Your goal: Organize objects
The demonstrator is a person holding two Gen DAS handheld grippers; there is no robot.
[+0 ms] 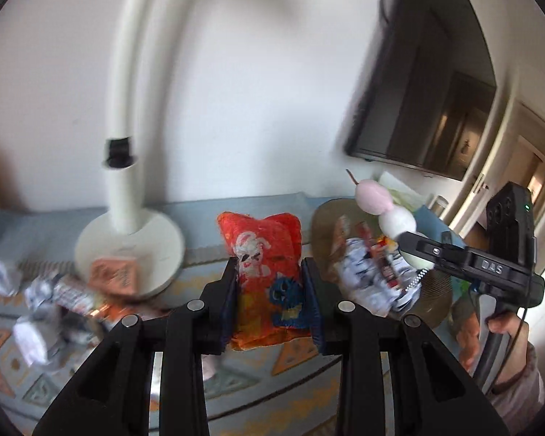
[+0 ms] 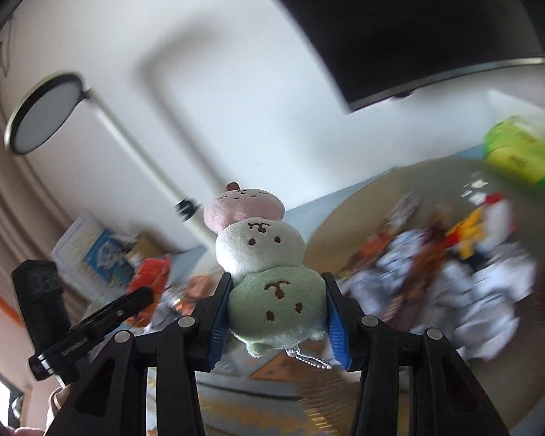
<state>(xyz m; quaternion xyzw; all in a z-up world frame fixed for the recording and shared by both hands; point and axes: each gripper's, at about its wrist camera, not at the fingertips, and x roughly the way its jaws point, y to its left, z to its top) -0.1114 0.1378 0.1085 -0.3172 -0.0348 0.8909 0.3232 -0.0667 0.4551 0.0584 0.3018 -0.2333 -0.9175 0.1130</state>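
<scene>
Jaws of the left gripper (image 1: 269, 290) pinch an orange snack bag (image 1: 263, 272) upright above the table; jaws of the right gripper (image 2: 278, 312) pinch a plush dumpling toy (image 2: 269, 272) by its green bottom ball, its white and pink balls rising above, a bead chain (image 2: 310, 358) hanging beneath; under both lies a patterned cloth (image 1: 290, 359) in pale blue with orange triangles; left of the bag sit crumpled wrappers (image 1: 36, 309) and a small orange box (image 1: 116, 276) against a white lamp base (image 1: 156, 243); right of it a round tan tray (image 1: 325, 225) holds a pile of wrapped sweets (image 1: 367, 276); behind stands a white wall (image 1: 254, 91) with a dark television (image 1: 418, 83); both views are blurred.
</scene>
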